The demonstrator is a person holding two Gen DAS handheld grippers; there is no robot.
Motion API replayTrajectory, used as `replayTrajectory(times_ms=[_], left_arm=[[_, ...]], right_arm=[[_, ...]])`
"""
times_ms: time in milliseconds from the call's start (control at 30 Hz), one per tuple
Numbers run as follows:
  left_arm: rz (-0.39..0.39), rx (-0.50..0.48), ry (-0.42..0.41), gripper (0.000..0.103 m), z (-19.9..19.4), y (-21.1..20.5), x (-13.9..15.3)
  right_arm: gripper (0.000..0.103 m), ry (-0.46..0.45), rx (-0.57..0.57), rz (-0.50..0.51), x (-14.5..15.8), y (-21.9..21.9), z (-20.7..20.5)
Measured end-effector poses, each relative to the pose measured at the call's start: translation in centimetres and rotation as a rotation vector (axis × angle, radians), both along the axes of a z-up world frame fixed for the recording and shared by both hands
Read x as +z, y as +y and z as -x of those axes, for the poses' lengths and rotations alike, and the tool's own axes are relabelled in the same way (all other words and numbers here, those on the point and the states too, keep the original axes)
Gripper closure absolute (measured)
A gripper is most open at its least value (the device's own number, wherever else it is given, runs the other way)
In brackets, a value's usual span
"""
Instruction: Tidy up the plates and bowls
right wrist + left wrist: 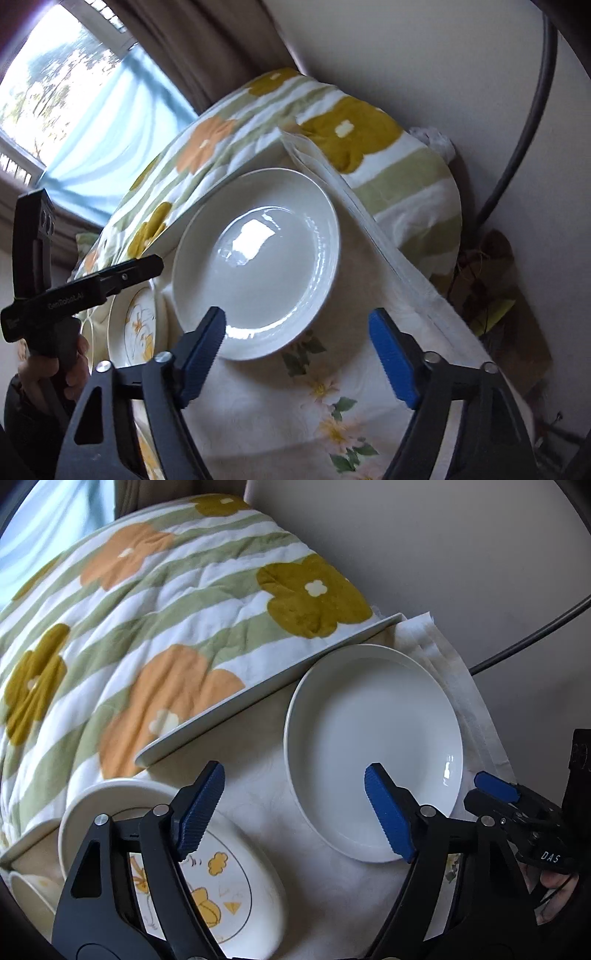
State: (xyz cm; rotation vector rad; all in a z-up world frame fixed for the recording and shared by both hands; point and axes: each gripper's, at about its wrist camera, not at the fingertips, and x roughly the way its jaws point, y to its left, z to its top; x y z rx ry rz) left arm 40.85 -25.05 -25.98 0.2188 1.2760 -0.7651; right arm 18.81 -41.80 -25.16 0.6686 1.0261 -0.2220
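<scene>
Item one, the white plate (373, 749): plain glazed ceramic with a raised rim, lying flat on the cloth-covered surface (332, 897), close to its far edge beside the flowered quilt (166, 609). Expect it to be stiff, fairly heavy, slick under the pads and quick to chip if knocked against another dish. Your best hold is the near rim, one pad above and one below, as the flat middle offers nothing to pinch. Item two, the patterned plate (221, 871): yellow figures, gold line, lying to the left of the white one and apart from it; same handling. A further white dish (26, 890) shows at the left edge, too cut off to tell whether it is a bowl. Your left gripper (295, 808) hangs over the gap between the two plates, jaws partly open and empty, the right pad above the white plate's near rim. Your right gripper (297, 354) stands partly open and empty too, its left pad over that same rim. Nothing is gripped yet.
</scene>
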Motion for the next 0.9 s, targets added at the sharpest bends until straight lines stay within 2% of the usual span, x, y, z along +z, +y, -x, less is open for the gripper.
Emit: replayTrajectory(times_ms=[100, 267, 333, 367, 500, 667, 900], left_arm=[[-0.001, -0.026, 0.013, 0.042, -0.9, -0.8, -1.0], [-0.012, -0.068, 0.037, 0.054, -1.6, -1.9, -2.4], [-0.013, -0.079, 0.043, 0.063, -1.7, -2.2, -2.7], [-0.013, -0.085, 0.046, 0.071, -1.7, -2.4, -2.9], [-0.042, -0.100, 0.020, 0.087, -1.6, -2.9, -3.3], [-0.044, -0.107, 0.012, 0.087, -1.7, -2.9, -3.3], [-0.060, -0.114, -0.039, 0.087, -1.0, -3.2, -2.7]], right_arm=[[0.042, 0.013, -0.041, -0.020, -1.1, -0.2, -0.5], [0.055, 0.024, -0.074, -0.028, -2.1, -0.5, -1.2], [0.066, 0.027, -0.084, -0.035, -2.4, -0.6, -1.4], [0.070, 0.031, -0.087, -0.040, -2.6, -0.6, -1.4], [0.081, 0.030, -0.091, -0.041, -2.7, -0.7, -1.6], [0.083, 0.045, -0.078, -0.033, -2.8, -0.4, -2.0], [0.083, 0.041, -0.042, 0.001, -2.5, -0.3, -1.9]])
